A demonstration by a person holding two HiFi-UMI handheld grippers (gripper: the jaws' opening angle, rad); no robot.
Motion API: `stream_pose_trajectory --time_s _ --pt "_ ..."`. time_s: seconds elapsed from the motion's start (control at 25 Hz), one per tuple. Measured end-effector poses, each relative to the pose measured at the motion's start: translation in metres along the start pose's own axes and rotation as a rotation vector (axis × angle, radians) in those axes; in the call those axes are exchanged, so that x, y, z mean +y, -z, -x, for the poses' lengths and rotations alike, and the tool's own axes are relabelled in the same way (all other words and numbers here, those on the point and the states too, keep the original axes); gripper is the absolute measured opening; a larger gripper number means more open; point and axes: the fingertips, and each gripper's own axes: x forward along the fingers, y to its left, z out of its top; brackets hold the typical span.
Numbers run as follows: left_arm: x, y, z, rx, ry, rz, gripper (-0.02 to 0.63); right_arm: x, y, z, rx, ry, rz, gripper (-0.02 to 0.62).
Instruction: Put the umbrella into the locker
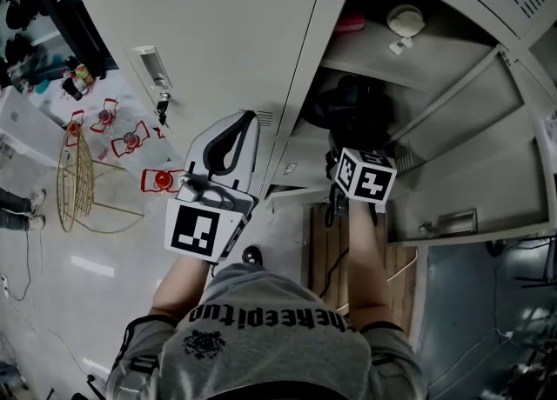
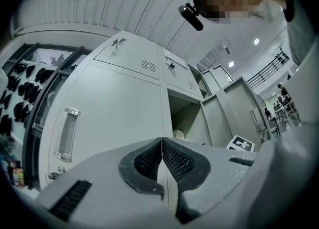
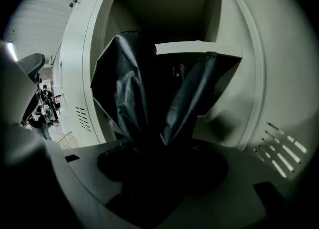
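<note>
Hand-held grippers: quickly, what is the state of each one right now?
Left hand-held gripper: closed, nothing between its jaws.
Right hand-held gripper: closed on the black umbrella, in front of the open locker.

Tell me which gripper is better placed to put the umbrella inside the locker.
The right gripper: its jaws hold the umbrella, facing the open locker. The left gripper is shut, empty, before a closed door.
</note>
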Motion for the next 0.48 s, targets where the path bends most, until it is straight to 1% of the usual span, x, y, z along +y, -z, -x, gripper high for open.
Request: stream_pose_trajectory --time_s 0.32,0.48 --pt "0.013 0.014 -0.009 0.021 0.005 0.002 0.008 -0.006 0.0 -0.027 0.061 0.024 0.007 0.259" --pt "0.018 0.021 -0.014 0.039 0.008 0.0 0.008 -0.008 -0.003 -0.038 0.076 0.029 0.006 0.258"
